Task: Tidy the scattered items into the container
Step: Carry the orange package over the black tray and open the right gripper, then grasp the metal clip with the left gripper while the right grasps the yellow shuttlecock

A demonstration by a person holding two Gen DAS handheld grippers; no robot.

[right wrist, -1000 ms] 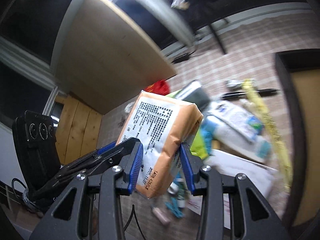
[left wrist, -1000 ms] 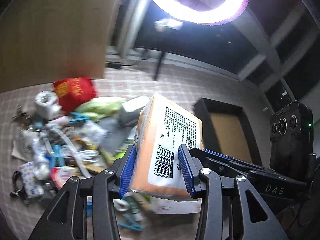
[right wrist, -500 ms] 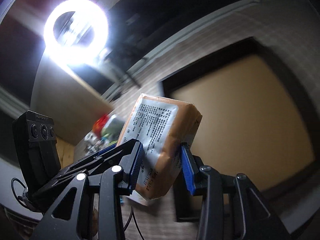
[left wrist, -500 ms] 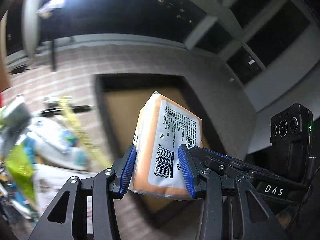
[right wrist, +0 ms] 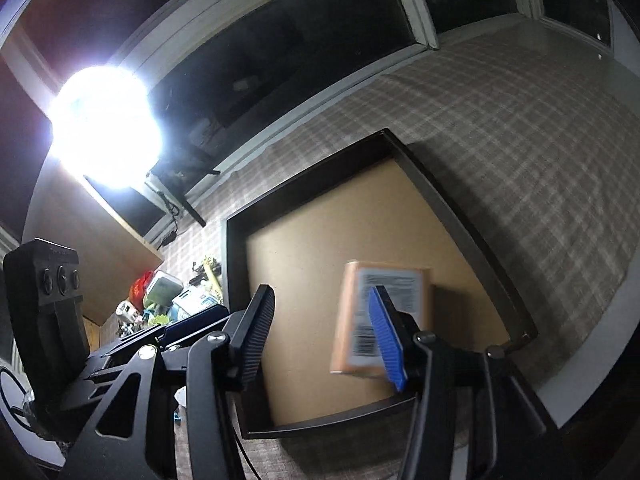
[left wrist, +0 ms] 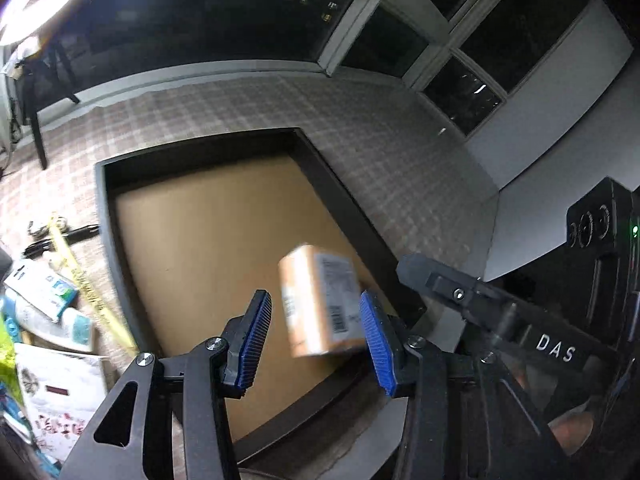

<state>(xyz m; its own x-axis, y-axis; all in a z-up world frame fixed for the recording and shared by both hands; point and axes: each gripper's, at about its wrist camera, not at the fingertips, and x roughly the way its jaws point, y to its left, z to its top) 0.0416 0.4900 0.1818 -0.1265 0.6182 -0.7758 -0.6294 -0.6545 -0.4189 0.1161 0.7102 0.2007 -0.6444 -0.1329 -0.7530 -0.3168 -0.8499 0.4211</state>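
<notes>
Dropping free, the orange packet [left wrist: 318,300] falls blurred over the tray [left wrist: 105,208], no longer clamped as before; left gripper [left wrist: 316,336] and right gripper [right wrist: 324,336] jaws are opening, 1 item nearly tidied.

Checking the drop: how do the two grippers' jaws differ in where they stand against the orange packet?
In its own wrist view the left gripper has the blurred orange packet framed between both blue pads; the right gripper has it off to one side, partly behind one pad. Both sets of jaws are opening, neither pressing it, above the dark-walled tray.
</notes>
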